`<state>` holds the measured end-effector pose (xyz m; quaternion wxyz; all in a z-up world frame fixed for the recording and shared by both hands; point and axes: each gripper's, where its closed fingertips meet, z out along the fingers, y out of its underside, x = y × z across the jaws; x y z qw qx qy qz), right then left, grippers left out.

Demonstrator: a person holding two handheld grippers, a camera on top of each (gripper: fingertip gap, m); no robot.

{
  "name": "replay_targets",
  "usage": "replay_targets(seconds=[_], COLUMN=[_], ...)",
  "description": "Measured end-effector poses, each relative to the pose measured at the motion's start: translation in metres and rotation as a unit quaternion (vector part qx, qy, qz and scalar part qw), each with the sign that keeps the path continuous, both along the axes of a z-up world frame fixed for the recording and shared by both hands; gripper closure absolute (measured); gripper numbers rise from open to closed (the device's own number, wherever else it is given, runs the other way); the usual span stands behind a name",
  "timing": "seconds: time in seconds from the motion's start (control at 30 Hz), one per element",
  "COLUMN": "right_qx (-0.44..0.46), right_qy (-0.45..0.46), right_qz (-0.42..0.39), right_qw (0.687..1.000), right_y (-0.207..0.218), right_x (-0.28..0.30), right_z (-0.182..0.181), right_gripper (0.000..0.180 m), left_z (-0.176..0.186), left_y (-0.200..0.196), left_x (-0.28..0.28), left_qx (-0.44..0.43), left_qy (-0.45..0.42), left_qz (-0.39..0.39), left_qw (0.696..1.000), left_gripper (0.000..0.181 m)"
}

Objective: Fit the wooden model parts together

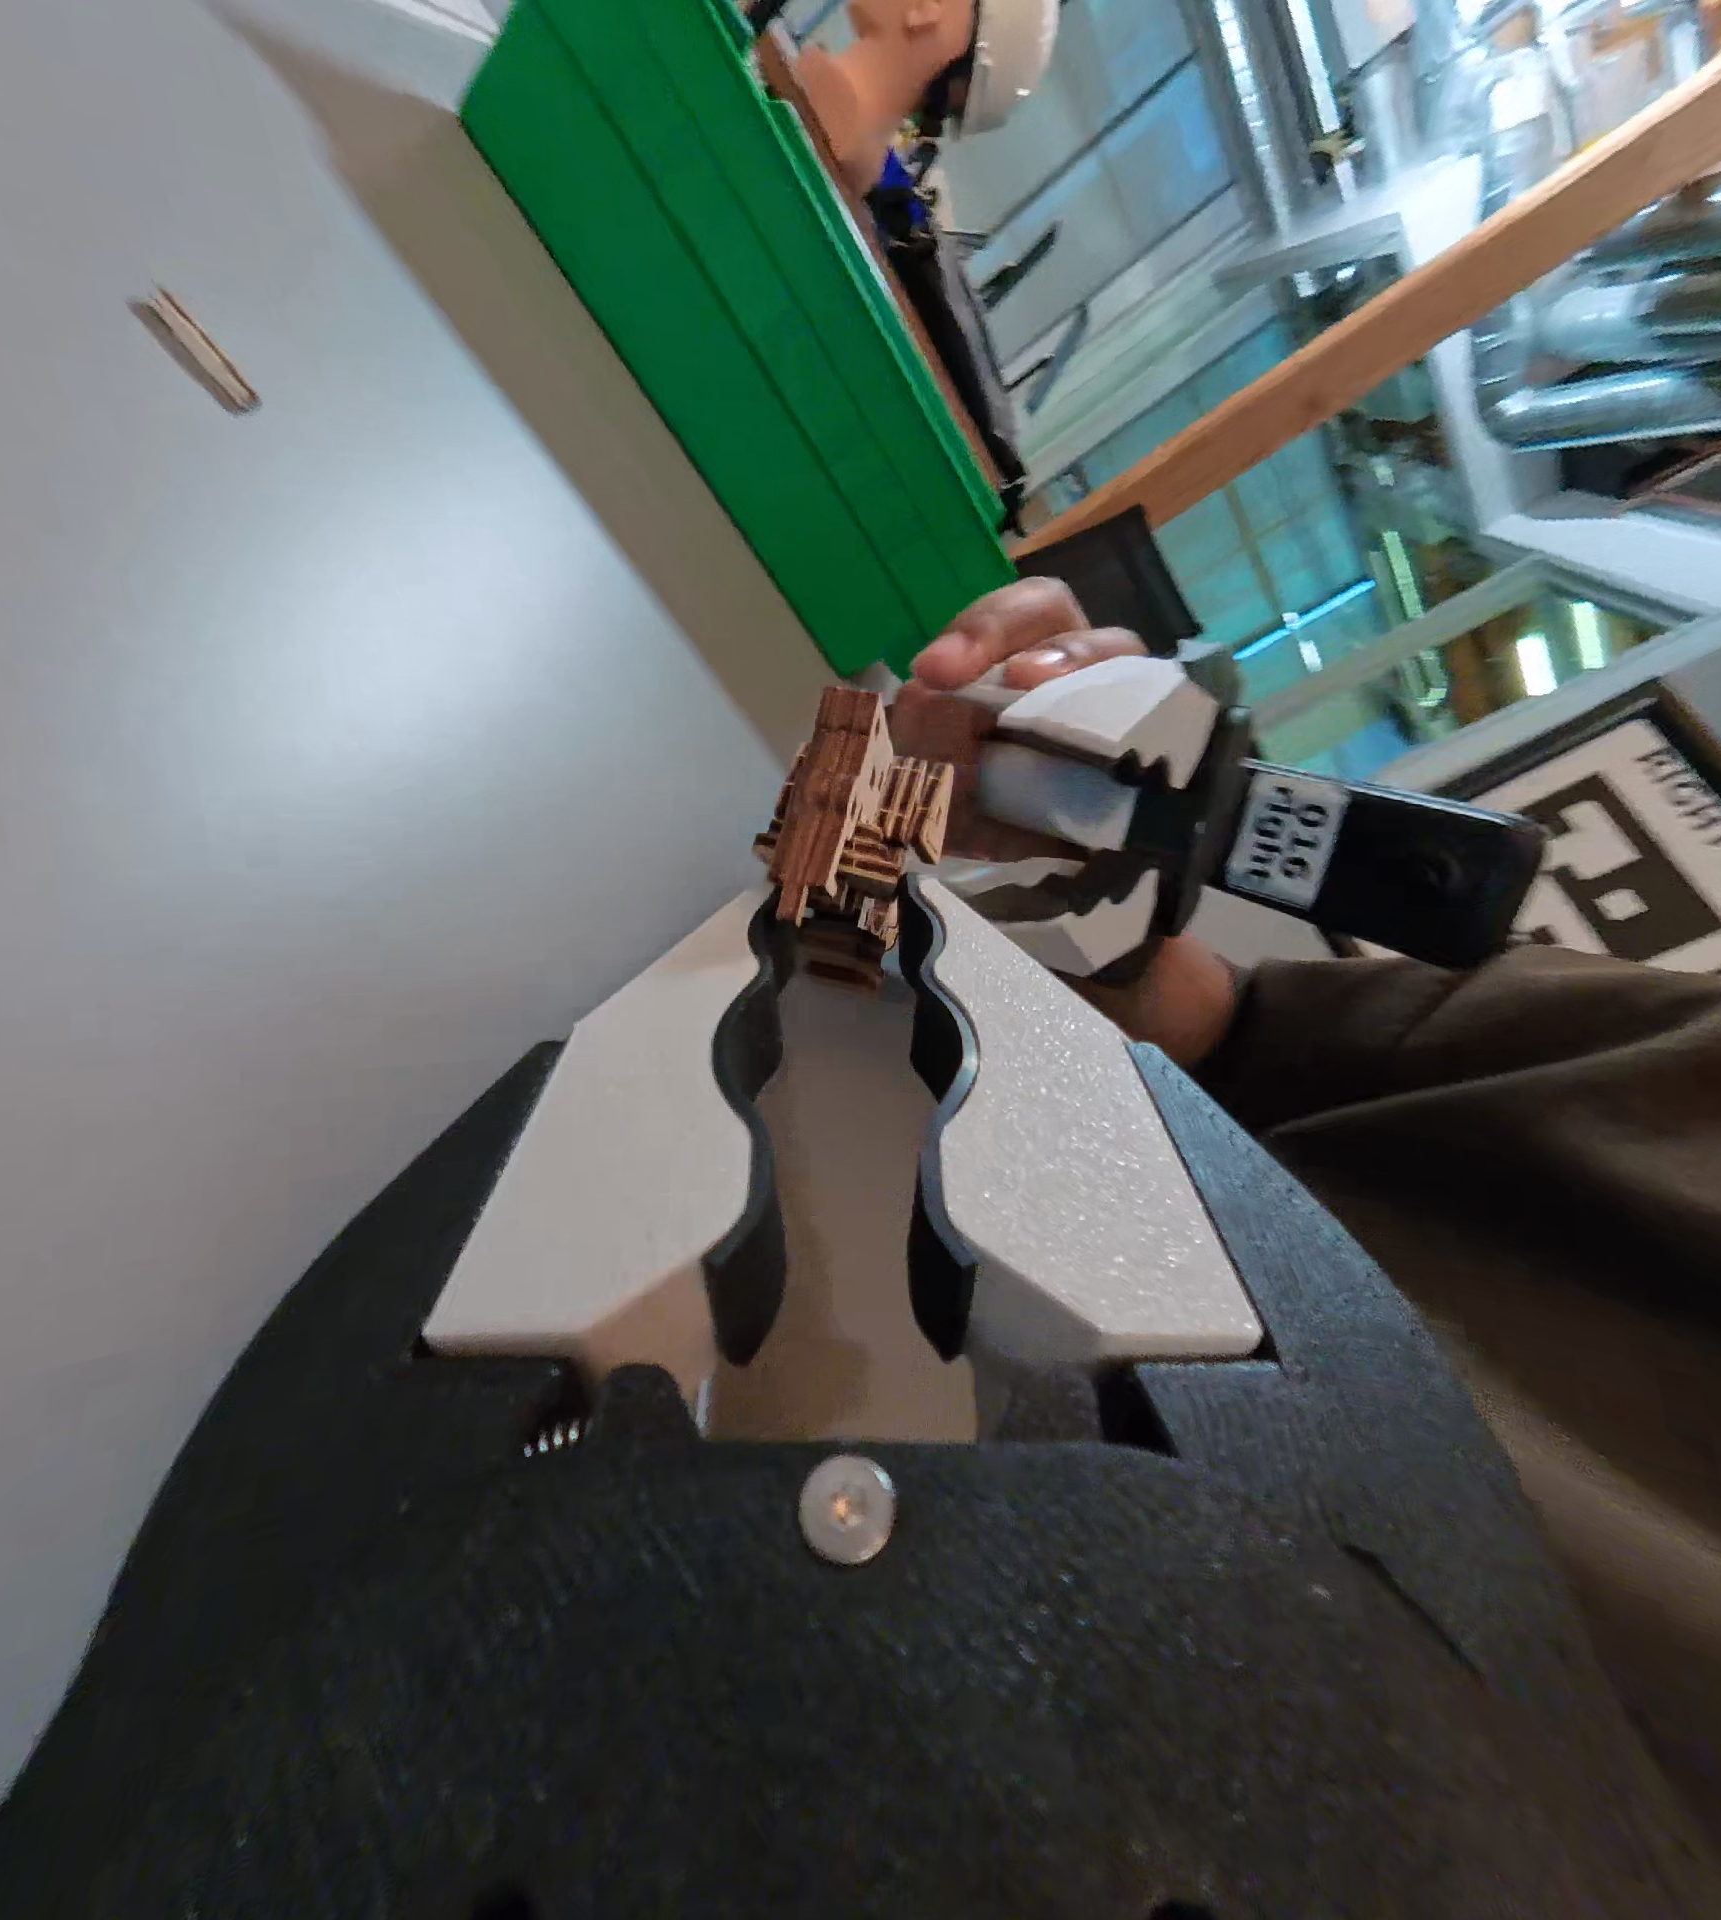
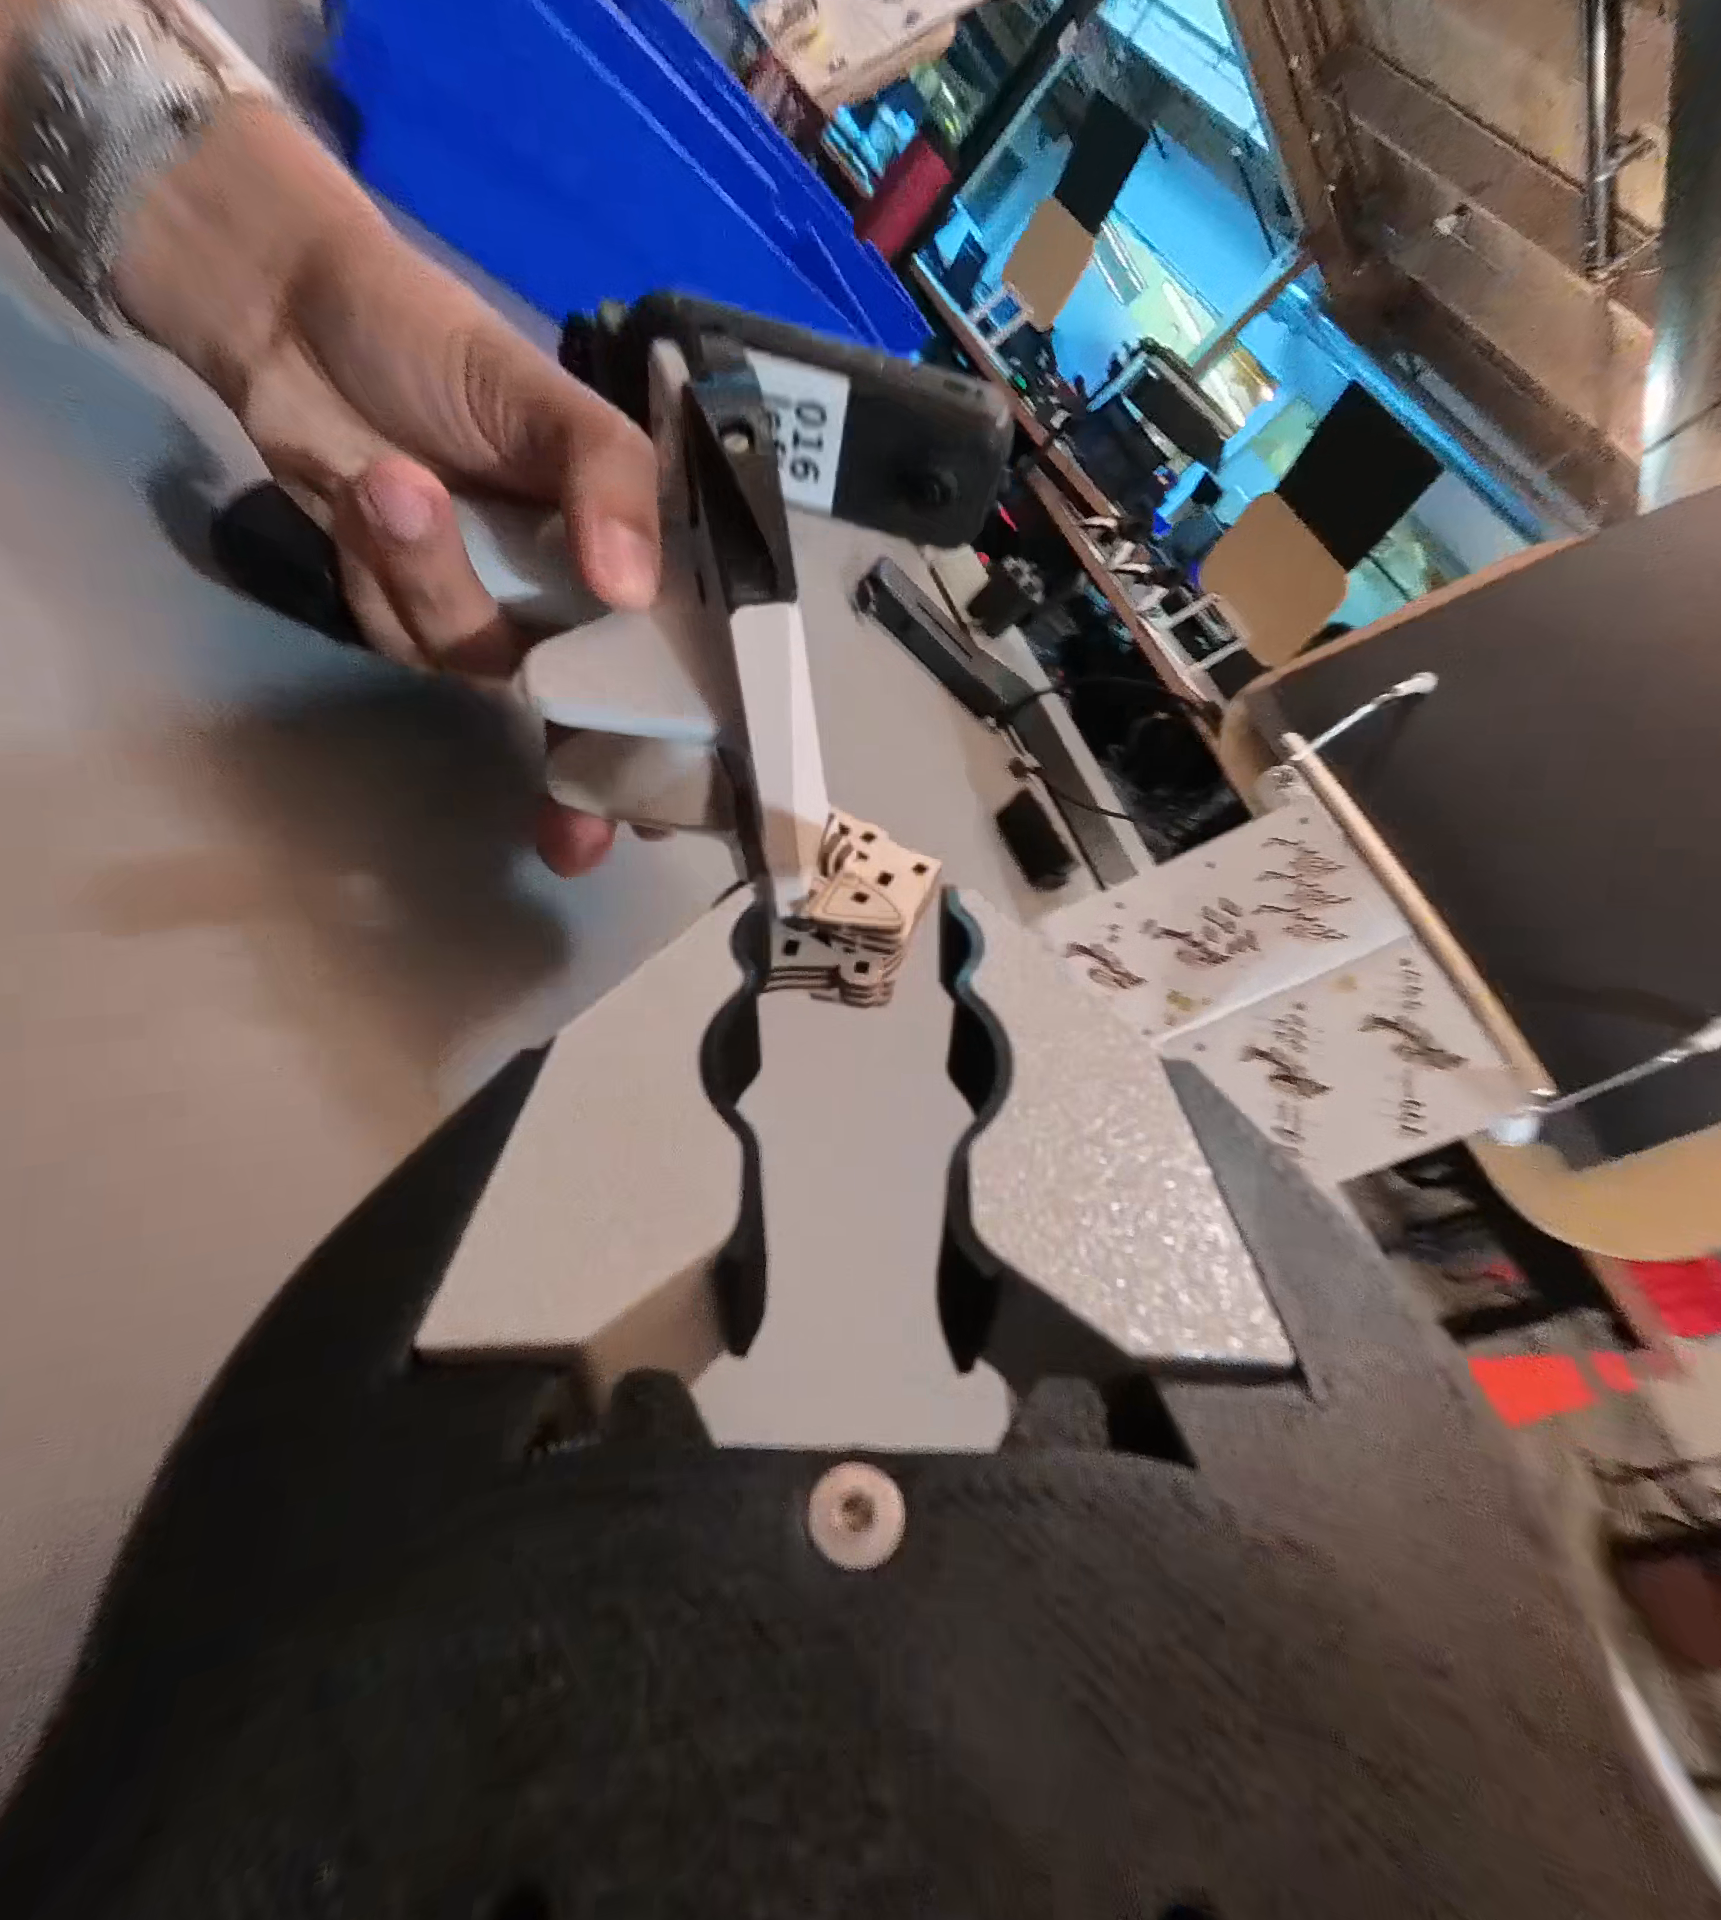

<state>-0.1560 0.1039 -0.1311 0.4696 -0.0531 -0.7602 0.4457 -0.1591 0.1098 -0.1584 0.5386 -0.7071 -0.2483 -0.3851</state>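
A small wooden model point(image 1: 851, 821) of stacked laser-cut layers is held in the air above the white table point(image 1: 212, 727). My left gripper point(image 1: 835, 920) is shut on its lower part, which sits between the wavy black pads. My right gripper point(image 1: 970, 821) comes in from the right, held by a hand, with its tips against the model's right side. In the right wrist view the model point(image 2: 866, 914) lies between my right gripper's point(image 2: 851, 925) tips, which close on it. The left gripper point(image 2: 783, 894) reaches down to it from the upper left.
A green bin point(image 1: 731, 343) stands at the table's far edge, and a loose flat wooden piece point(image 1: 196, 348) lies on the table. A blue bin point(image 2: 575, 156), white sheets with cut-out parts point(image 2: 1251, 956) and a dark tray point(image 2: 1562, 779) are on the right. Only a small space, under 4 cm, lies between the two pairs of fingers.
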Motion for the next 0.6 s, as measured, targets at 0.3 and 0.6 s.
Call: replay_targets(seconds=[0.3, 0.6], right_qx=[0.17, 0.245], right_qy=[0.053, 0.046], right_qz=[-0.065, -0.082], right_qw=[0.982, 0.965], right_y=[0.015, 0.02], right_x=[-0.002, 0.002], right_z=[-0.022, -0.037], right_gripper=[0.152, 0.164], left_z=[-0.02, -0.027], left_y=[0.013, 0.018], left_x=[-0.004, 0.007], left_qx=[-0.081, -0.116], left_qy=[0.174, 0.241], left_qz=[0.036, 0.005], left_qw=[0.981, 0.964], left_gripper=[0.163, 0.163])
